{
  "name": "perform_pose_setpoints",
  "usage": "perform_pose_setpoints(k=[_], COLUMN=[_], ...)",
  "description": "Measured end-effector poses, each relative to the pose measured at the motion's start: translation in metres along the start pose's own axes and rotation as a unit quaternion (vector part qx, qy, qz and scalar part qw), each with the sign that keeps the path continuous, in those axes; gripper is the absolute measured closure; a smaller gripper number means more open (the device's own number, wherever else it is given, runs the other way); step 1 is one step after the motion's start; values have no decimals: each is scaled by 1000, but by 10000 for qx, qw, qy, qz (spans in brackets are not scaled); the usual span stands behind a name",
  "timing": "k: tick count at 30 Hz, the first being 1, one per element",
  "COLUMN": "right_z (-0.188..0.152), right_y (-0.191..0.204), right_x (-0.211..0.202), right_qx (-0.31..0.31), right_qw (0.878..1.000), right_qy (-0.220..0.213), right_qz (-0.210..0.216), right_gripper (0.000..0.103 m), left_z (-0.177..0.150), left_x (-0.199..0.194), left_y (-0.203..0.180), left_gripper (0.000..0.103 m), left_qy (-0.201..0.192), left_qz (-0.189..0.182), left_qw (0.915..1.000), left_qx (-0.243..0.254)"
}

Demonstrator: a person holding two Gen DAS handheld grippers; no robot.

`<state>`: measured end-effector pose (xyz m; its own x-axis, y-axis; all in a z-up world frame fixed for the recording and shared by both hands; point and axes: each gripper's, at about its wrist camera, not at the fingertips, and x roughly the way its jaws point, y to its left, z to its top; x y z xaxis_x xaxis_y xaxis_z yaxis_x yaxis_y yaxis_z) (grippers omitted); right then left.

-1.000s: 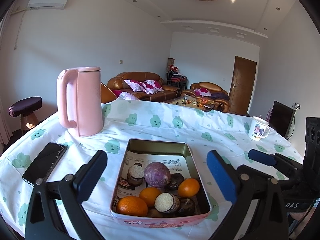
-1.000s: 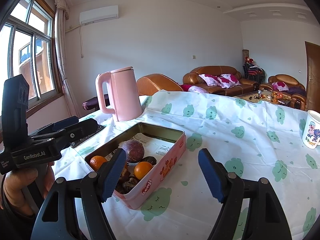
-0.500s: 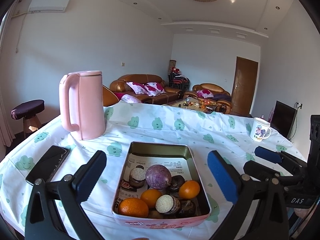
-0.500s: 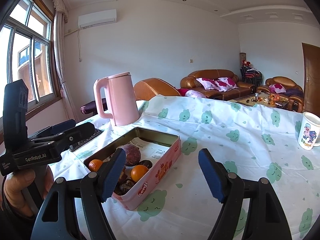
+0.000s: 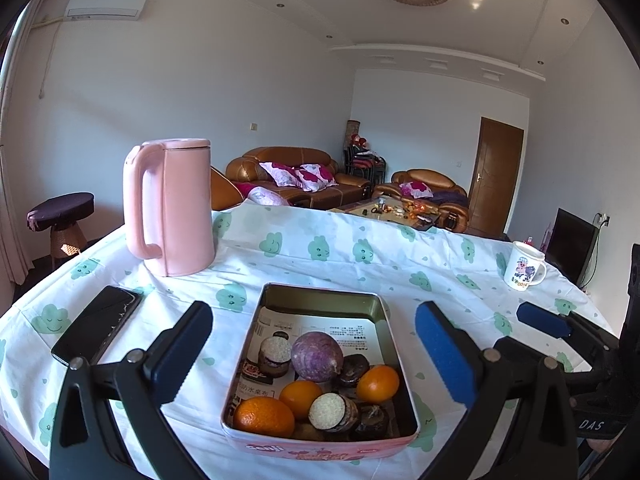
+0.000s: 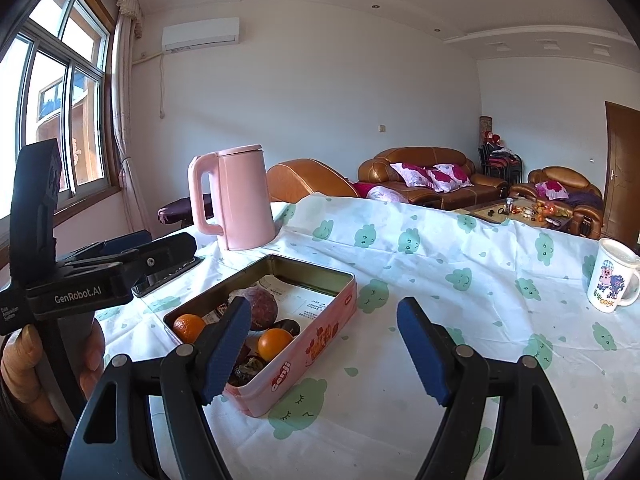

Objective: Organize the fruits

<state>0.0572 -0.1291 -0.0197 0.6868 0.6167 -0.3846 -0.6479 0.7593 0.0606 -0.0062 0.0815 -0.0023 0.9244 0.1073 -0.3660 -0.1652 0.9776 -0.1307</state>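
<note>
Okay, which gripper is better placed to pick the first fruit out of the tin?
Probably the left gripper: it is open and faces the tin head-on, with the oranges nearest it. The right gripper is also open but sits off to the tin's side.

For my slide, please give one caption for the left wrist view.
Open left gripper poised over a pink tin of oranges.
</note>
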Motion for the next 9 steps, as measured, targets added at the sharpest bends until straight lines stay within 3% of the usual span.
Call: perform_pose_setpoints(k=[9], right_z=[-5], right_y=[-16], right_x=[-2], right_qx=[19], right_qw=[9997], right_qy=[89], right_qz=[-222], right_gripper=[26], left_z=[-4], left_x=[1], left_y=[-7], left_gripper=[0], left_qy=[45], left_qz=[-33], left_qw=[9999], left_qx=[103])
